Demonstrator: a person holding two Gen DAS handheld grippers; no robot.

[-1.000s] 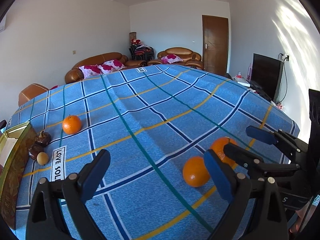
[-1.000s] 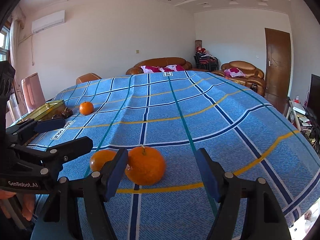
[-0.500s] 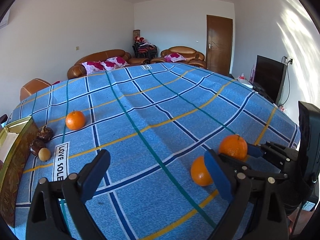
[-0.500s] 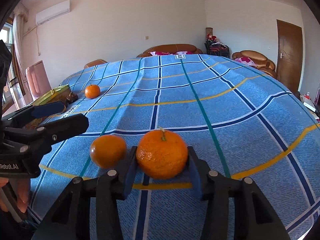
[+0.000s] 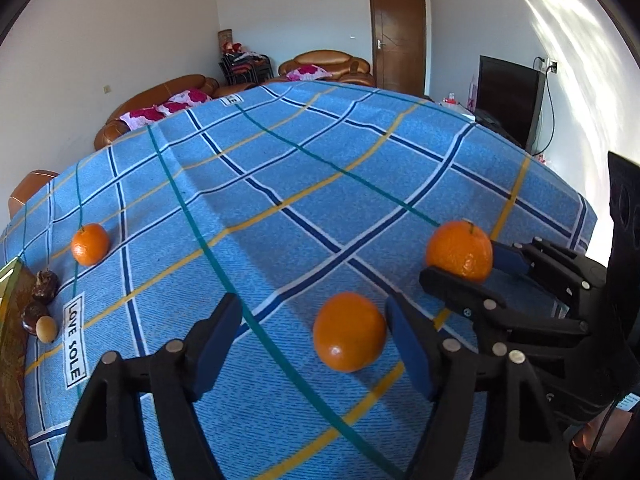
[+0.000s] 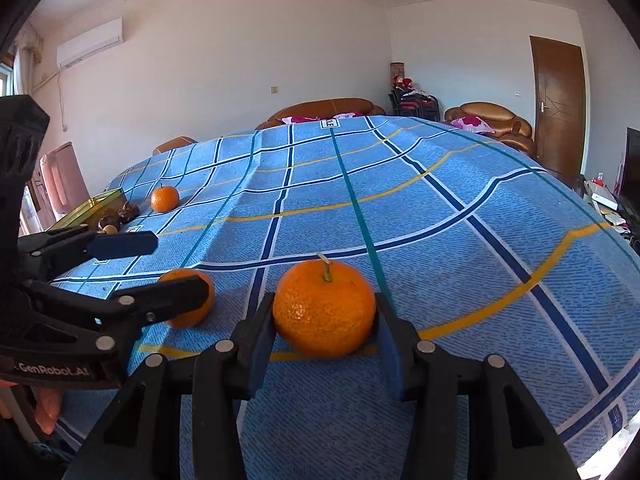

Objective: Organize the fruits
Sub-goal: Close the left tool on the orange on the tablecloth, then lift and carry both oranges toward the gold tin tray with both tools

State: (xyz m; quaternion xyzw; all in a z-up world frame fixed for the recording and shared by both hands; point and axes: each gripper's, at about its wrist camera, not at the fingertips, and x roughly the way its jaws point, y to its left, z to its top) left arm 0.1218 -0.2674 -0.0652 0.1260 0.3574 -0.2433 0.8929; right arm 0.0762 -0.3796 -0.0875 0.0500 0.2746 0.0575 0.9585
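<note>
Since the earlier frame, my left claw (image 5: 312,340) has been closing around the stemless orange (image 5: 349,331) at 6 o'clock, pads not yet touching. Right claw (image 6: 325,334) pinches the stemmed orange (image 6: 325,309) on the table (image 6: 440,220). Risk: an off-centre squeeze rolls the loose fruit away.

Bright daylight streaks the right wall — sharp focus, fisheye bending, dark corners.

Woven cloth, dimpled peel, matt plastic

Blue checked cloth (image 6: 440,240), coarse-woven and matt; oranges (image 6: 325,308) (image 5: 349,332) with pitted, faintly glossy skin (one keeping a dry woody stem); gripper (image 6: 325,344) of matt black plastic with smooth blue pads (image 6: 262,344) and bright metal rivets; tin (image 6: 92,208), shiny gold metal; dark fruits (image 5: 45,286), glossy brown.
</note>
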